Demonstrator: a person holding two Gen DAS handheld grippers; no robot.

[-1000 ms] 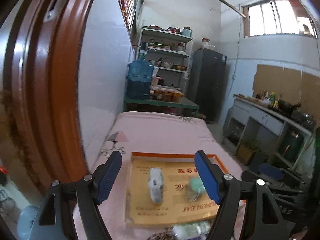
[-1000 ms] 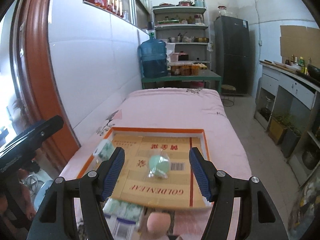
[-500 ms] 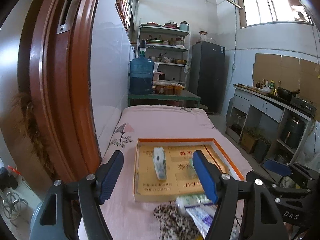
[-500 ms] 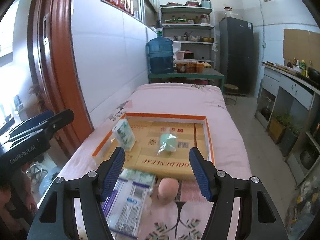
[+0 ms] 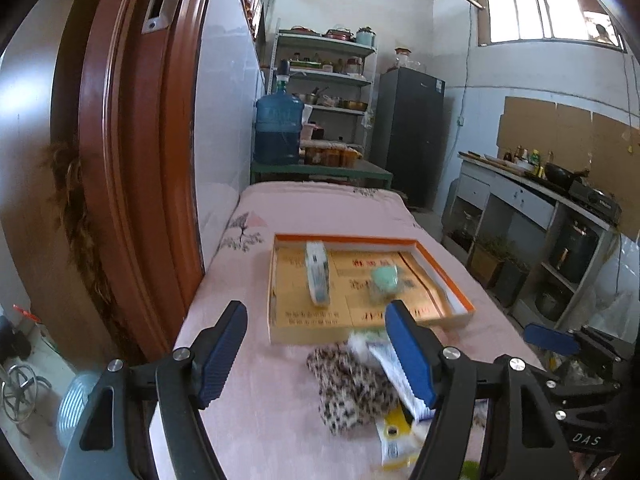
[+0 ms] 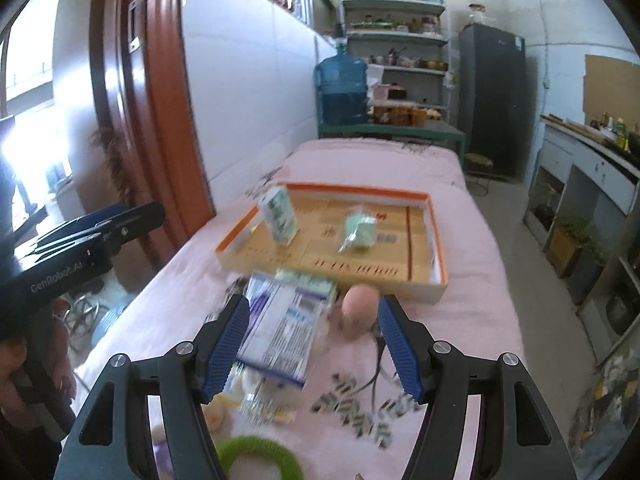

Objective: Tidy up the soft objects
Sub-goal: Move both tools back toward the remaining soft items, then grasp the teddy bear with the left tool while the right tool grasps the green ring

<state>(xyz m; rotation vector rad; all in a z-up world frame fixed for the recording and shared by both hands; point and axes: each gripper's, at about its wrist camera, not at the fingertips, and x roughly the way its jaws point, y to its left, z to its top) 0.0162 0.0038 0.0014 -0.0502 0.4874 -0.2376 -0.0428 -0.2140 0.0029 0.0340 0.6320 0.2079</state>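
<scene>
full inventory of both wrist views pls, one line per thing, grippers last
shallow box: 1, orange rim, tan printed floor, on the pink cloth
tissue pack: 1, white-green, standing in the box, left part
wrapped sponge: 1, mint green, in the box, middle
pink egg-shaped sponge: 1, on the cloth just in front of the box
flat packet: 1, white-purple, on the cloth in front of the box
leopard-print cloth item: 1, brown-white, in front of the box
green ring: 1, near edge, partly hidden
pink cloth: 1, covers the table
water jug: 1, blue, far end
left gripper: open, empty
right gripper: open, empty
</scene>
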